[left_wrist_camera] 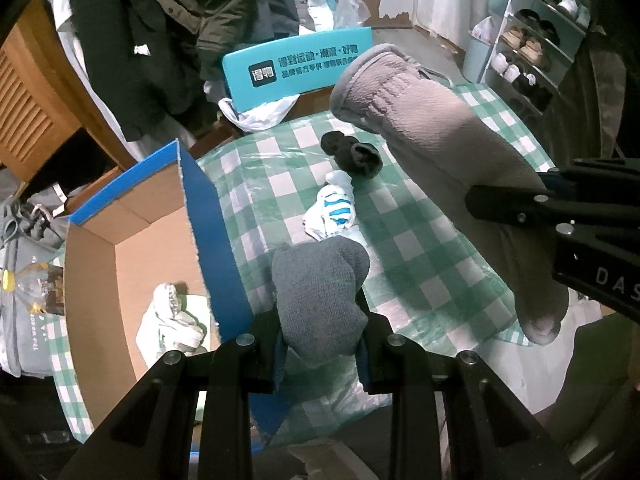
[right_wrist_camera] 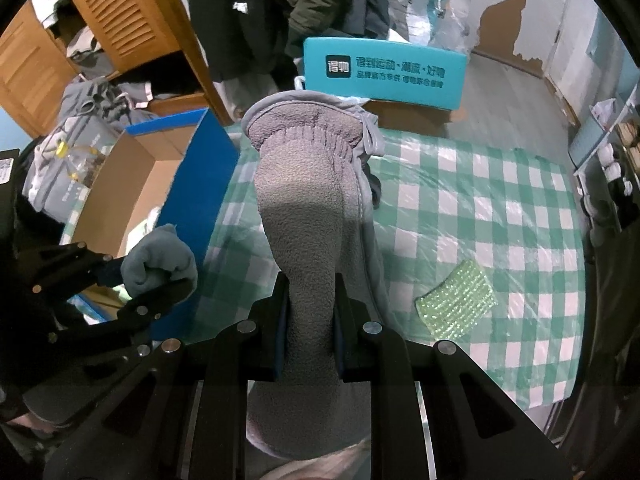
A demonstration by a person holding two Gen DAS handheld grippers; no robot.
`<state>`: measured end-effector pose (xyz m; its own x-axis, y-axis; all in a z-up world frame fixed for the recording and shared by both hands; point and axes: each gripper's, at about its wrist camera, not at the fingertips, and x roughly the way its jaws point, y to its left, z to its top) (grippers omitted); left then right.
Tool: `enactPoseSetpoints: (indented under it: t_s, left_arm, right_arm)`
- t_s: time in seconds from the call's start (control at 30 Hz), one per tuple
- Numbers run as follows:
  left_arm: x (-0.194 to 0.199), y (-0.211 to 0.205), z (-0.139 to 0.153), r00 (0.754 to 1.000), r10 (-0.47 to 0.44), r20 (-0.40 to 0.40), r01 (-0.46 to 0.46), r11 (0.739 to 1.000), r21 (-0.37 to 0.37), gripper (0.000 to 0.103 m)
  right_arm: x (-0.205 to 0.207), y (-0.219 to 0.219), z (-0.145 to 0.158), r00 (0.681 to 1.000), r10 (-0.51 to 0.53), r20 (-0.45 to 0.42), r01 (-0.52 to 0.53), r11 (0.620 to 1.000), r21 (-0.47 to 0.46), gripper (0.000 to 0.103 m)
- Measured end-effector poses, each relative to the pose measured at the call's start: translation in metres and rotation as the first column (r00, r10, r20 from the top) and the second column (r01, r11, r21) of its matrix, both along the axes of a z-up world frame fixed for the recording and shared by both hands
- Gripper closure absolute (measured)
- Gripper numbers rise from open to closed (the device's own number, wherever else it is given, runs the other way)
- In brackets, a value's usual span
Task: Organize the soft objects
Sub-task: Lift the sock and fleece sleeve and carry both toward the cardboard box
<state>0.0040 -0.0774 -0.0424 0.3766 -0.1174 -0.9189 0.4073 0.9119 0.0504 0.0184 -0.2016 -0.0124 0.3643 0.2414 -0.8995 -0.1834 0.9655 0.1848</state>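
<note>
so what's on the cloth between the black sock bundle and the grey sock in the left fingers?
A white sock with blue stripes, crumpled on the checkered tablecloth between the black sock bundle and grey sock. Left wrist view shows it.

The left gripper [left_wrist_camera: 320, 364] and right gripper [right_wrist_camera: 309, 344] are matt black plastic with small bright metal bolts, one clamped on a nubby, towel-like grey sock [left_wrist_camera: 320, 296], the other on a long grey glove [right_wrist_camera: 304, 216] of pebbly fleece with a smooth hemmed cuff. The worktop [right_wrist_camera: 500, 208] wears a green-and-white checked cloth under a clear, glossy plastic film that shines in creases, and on it lies a rough, glittery green scrub pad [right_wrist_camera: 456, 304]. The box [left_wrist_camera: 132, 240] is plain matt brown cardboard inside (its outer wall a smooth blue), beside slatted varnished wooden doors [right_wrist_camera: 120, 12].
</note>
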Motion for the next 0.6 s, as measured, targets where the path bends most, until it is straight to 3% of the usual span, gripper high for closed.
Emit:
enactPoseSetpoints:
  t_s: [0.6]
  left_arm:
    - [0.000,0.059,0.017,0.995,0.092,0.038,-0.091,0.995,-0.042,0.075]
  right_arm:
    - [0.009,0.060,0.022,0.995,0.089,0.039,-0.089,0.996,-0.002,0.087]
